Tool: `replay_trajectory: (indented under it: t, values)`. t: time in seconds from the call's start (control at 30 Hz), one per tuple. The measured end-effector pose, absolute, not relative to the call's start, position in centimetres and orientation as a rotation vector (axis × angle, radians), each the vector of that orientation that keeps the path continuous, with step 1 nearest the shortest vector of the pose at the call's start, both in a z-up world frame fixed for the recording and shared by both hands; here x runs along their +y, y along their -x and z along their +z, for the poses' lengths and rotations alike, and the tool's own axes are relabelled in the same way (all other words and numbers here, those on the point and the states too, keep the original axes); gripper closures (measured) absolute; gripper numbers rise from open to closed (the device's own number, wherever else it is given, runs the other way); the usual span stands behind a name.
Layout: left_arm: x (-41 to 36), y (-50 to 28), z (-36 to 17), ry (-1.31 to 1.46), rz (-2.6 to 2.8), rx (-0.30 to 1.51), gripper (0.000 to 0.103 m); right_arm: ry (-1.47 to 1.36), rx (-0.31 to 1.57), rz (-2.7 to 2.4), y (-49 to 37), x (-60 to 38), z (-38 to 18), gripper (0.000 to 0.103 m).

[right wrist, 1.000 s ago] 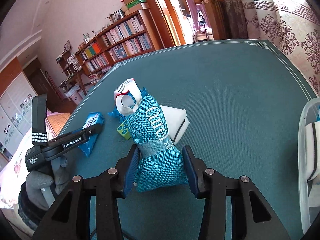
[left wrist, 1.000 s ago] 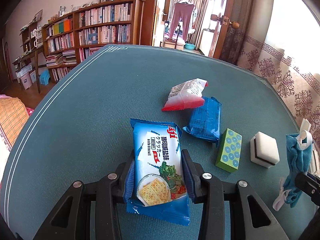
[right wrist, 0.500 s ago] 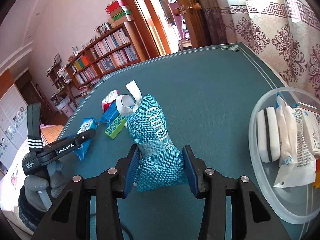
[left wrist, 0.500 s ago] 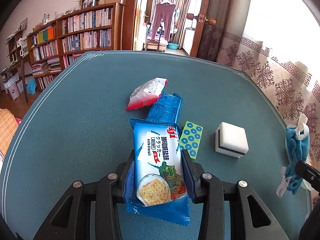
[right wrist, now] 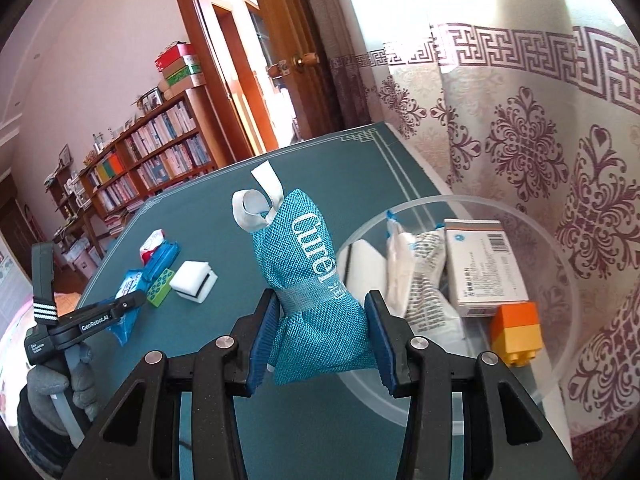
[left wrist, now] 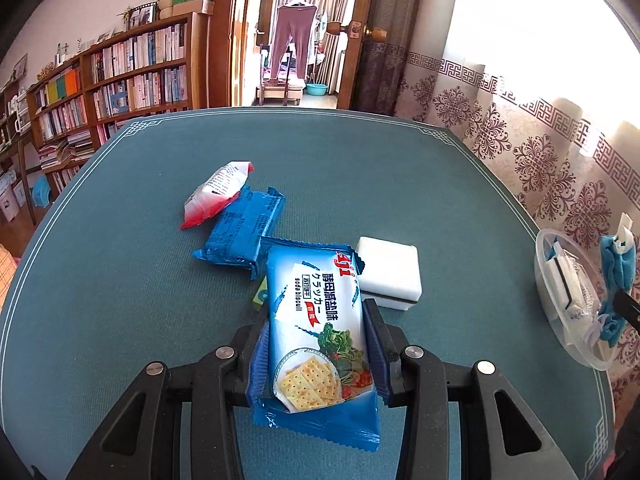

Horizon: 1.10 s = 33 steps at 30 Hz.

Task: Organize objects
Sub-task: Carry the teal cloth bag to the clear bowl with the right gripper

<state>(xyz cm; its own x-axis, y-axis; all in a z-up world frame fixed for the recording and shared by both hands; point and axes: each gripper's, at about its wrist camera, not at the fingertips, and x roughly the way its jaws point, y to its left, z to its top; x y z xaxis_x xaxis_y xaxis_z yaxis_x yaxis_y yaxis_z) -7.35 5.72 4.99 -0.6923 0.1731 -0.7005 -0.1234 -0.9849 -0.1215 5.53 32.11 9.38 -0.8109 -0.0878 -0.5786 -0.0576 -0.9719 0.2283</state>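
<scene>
My left gripper point(left wrist: 316, 344) is shut on a blue soda biscuit packet point(left wrist: 316, 328), held above the green table point(left wrist: 120, 280). Beyond it lie a white sponge block point(left wrist: 390, 270), a dark blue packet point(left wrist: 244, 232), a red and white packet point(left wrist: 216, 194) and a mostly hidden green dotted block point(left wrist: 261, 295). My right gripper point(right wrist: 320, 332) is shut on a teal mesh pouch point(right wrist: 316, 296) with a white ribbon loop, held just left of the clear plastic bowl point(right wrist: 560, 248). The bowl holds a sponge, a white wrapped pack, a white box point(right wrist: 482, 266) and an orange and yellow brick point(right wrist: 516, 334).
A patterned curtain point(right wrist: 540, 140) hangs close behind the bowl at the table's right edge. Bookshelves point(left wrist: 132, 76) and an open doorway point(left wrist: 296, 40) stand past the far end. In the right wrist view a gloved hand point(right wrist: 60, 384) holds the left gripper at the lower left.
Both grippers have swung to the right with their loads. The bowl has come into the right wrist view and now sits right beside the pouch. The biscuit packet now covers the green block.
</scene>
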Motion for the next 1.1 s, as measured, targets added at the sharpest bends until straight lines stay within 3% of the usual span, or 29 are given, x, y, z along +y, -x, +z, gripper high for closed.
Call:
replay_trajectory:
  t: [0.37, 1.1]
  values:
    - [8.9, 7.1, 5.9, 1.12, 2.709, -0.046, 0.059, -1.042, -0.299, -3.144, -6.8, 36.7, 8.6, 0.057]
    - [14.4, 5.7, 7.0, 1.076, 2.59, 0.025, 0.059, -1.164, -0.351, -3.073, -6.2, 38.2, 5.6, 0.057]
